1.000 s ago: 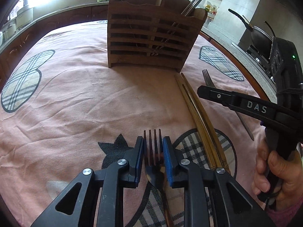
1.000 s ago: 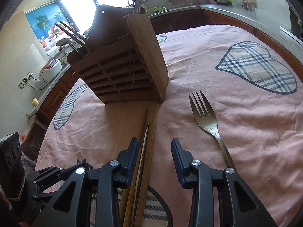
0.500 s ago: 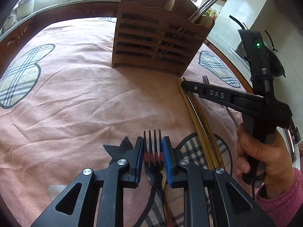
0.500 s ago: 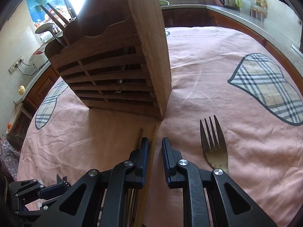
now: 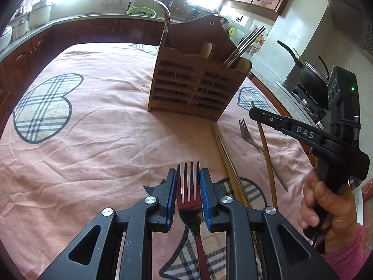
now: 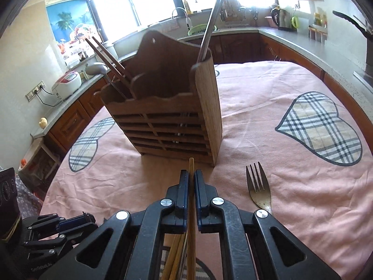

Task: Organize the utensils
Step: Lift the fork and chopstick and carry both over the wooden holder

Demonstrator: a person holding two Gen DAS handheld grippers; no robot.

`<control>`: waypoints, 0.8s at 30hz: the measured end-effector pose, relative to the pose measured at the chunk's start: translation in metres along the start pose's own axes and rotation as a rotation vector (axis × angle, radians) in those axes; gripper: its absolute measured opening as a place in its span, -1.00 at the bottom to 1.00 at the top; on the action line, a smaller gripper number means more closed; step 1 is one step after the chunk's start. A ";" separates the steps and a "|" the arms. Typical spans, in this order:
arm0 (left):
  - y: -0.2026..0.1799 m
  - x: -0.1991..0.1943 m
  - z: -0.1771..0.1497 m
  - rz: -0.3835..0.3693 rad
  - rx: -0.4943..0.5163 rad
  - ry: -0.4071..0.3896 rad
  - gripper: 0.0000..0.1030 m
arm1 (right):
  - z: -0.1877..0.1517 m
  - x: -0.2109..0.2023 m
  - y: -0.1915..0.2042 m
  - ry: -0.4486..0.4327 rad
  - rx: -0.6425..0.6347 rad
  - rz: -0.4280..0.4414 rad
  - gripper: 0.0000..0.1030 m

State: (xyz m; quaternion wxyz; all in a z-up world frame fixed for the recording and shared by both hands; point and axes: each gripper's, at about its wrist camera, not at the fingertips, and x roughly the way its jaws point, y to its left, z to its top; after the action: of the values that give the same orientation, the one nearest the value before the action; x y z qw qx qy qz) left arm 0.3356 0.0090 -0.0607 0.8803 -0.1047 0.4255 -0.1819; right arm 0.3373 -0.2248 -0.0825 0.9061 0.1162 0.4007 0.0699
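Note:
My left gripper [image 5: 188, 182] is shut on a metal fork [image 5: 188, 186], held above the pink cloth in front of the wooden utensil caddy [image 5: 193, 86]. My right gripper [image 6: 191, 186] is shut on one wooden chopstick [image 6: 191, 170], lifted off the cloth; the same chopstick shows slanting down from it in the left wrist view [image 5: 268, 156]. More chopsticks [image 5: 227, 163] lie on the cloth right of the caddy. A second fork [image 6: 257, 186] lies on the cloth, also in the left wrist view [image 5: 248, 135]. The caddy [image 6: 167, 121] holds chopsticks and a spoon.
The table is covered by a pink cloth [image 5: 93, 140] with plaid heart patches. Kitchen counters run around it, with a sink behind, a rice cooker [image 6: 67, 84] to the left and a pan on a stove [image 5: 310, 74] to the right.
My right gripper closed on a chopstick and lifted it off the cloth. Both grippers rose, so the caddy appears lower and further off. The left gripper kept hold of its fork.

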 end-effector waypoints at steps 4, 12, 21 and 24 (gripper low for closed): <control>-0.001 -0.023 -0.002 0.001 0.000 -0.041 -0.65 | 0.000 -0.033 0.001 -0.060 0.008 0.017 -0.91; -0.012 -0.064 -0.014 -0.001 0.020 -0.099 -0.66 | 0.004 -0.080 0.005 -0.137 0.024 0.028 -0.91; -0.017 -0.090 -0.021 -0.005 0.040 -0.135 -0.67 | 0.000 -0.111 0.010 -0.193 0.023 0.046 -0.91; -0.020 -0.097 -0.021 -0.009 0.048 -0.147 -0.69 | 0.001 -0.119 0.012 -0.214 0.022 0.049 -0.91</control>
State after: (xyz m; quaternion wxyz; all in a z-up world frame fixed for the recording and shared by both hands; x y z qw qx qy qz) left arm 0.2588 0.0301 0.0018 0.9106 -0.0987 0.3547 -0.1875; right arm 0.2578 -0.2399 0.0057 0.9404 0.1425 0.2994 0.0749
